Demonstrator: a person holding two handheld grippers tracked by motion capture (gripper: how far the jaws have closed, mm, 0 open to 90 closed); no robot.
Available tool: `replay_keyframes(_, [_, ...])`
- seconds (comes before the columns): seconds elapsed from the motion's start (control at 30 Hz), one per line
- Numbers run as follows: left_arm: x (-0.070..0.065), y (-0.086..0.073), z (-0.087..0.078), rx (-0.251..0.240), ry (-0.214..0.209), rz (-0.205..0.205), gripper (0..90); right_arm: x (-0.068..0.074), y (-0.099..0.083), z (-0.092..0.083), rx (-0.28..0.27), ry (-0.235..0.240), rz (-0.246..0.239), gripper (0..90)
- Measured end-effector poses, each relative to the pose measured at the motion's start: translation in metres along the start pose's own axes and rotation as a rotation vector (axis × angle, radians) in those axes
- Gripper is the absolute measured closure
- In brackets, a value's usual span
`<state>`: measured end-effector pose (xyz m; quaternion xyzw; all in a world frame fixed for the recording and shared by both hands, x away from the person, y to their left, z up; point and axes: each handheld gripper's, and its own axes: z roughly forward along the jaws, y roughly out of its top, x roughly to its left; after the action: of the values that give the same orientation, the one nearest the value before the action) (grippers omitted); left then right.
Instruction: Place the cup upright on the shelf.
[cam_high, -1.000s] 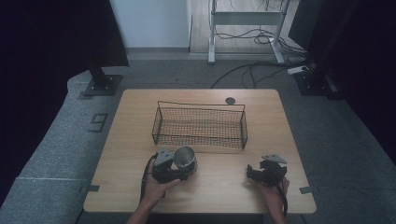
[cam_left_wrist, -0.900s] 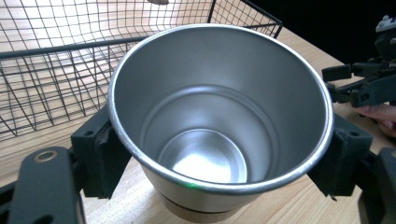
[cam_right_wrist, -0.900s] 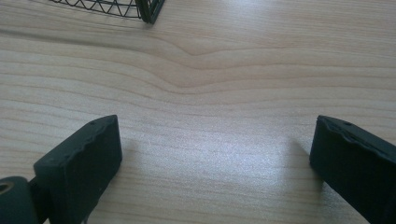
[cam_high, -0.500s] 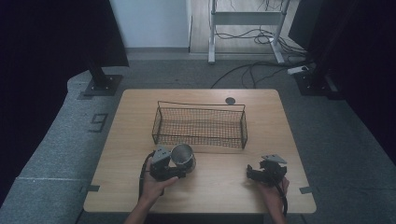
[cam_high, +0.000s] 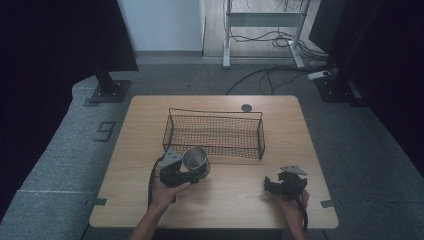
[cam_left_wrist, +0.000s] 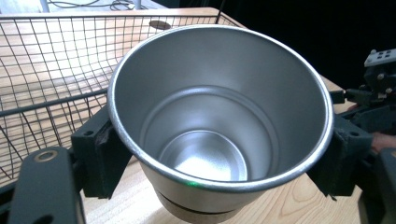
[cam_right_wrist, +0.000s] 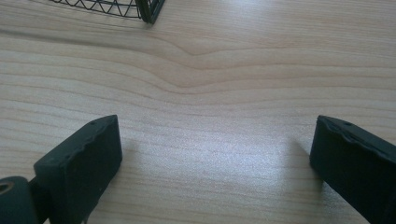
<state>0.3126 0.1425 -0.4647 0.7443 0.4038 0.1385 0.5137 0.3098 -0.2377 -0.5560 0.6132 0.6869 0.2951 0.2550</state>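
At the left of the high view, the left gripper (cam_high: 186, 170) is held above the near part of the wooden surface (cam_high: 235, 210), just in front of the wire basket (cam_high: 214, 131). Its jaws are pressed against opposite sides of a steel cup (cam_high: 196, 161), which is seen in the left gripper view (cam_left_wrist: 219, 126) pinched just below the rim, upright with its empty inside facing the camera, its base seemingly lifted clear of the wood. The cup is thus judged to be grasped and raised, while its placing into the basket, which appears to be the work in hand, is not yet done: the cup is outside the mesh, close to the near-left corner, and the basket is seen to hold nothing. Farther right, a small dark disc (cam_high: 246, 107) lies on the surface beyond the basket's far wall. At the right, the right gripper (cam_high: 274, 184) is held low over the bare wood, well apart from cup and basket; in the right gripper view its jaws are spread wide with nothing between them, and a corner of the basket (cam_right_wrist: 148, 10) is visible ahead.
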Motion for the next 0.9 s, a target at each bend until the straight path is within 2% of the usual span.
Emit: replay_keyframes(0.9, [0.008,0.015,0.001,-0.002,-0.001,-0.010,18.8,0.000,0.000,0.000,0.000,0.000,0.000,2.2])
